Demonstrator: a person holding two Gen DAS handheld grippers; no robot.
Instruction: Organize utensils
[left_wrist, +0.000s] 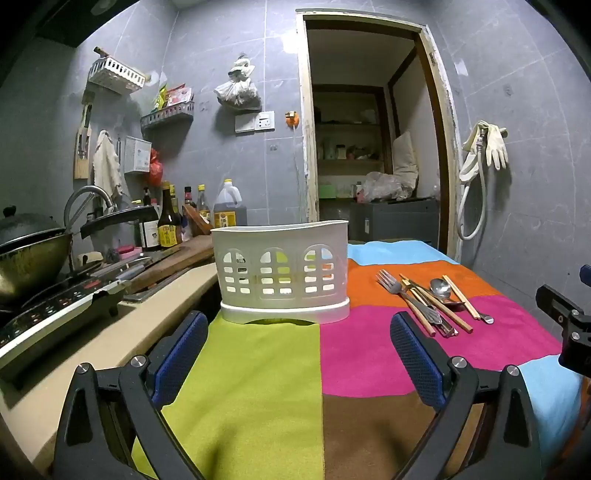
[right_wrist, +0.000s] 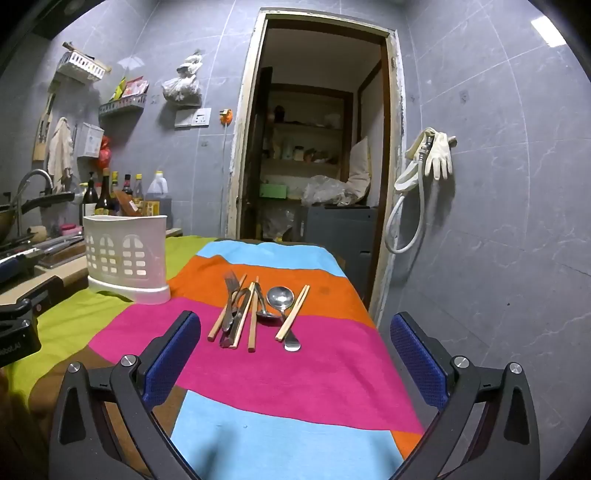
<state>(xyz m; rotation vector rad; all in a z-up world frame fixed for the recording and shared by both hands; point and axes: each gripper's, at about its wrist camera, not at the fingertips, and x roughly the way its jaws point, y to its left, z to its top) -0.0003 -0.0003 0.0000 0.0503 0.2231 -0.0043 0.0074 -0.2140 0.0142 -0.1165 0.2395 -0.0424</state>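
A white plastic utensil holder (left_wrist: 283, 275) stands upright on the coloured cloth, straight ahead of my left gripper (left_wrist: 299, 332), which is open and empty. The holder also shows in the right wrist view (right_wrist: 125, 253) at the left. A pile of utensils (right_wrist: 255, 312) lies on the orange and pink stripes: a metal fork (right_wrist: 232, 291), a metal spoon (right_wrist: 282, 302) and several wooden chopsticks (right_wrist: 292, 313). My right gripper (right_wrist: 295, 332) is open and empty, just short of the pile. In the left wrist view the pile (left_wrist: 430, 299) lies to the right of the holder.
The striped cloth (right_wrist: 314, 373) covers the table. A counter (left_wrist: 122, 328) at the left carries a wok (left_wrist: 29, 254), a stove, a knife and several bottles (left_wrist: 168, 221). An open doorway (right_wrist: 314, 147) lies behind the table; a hose and gloves (right_wrist: 436, 155) hang at the right.
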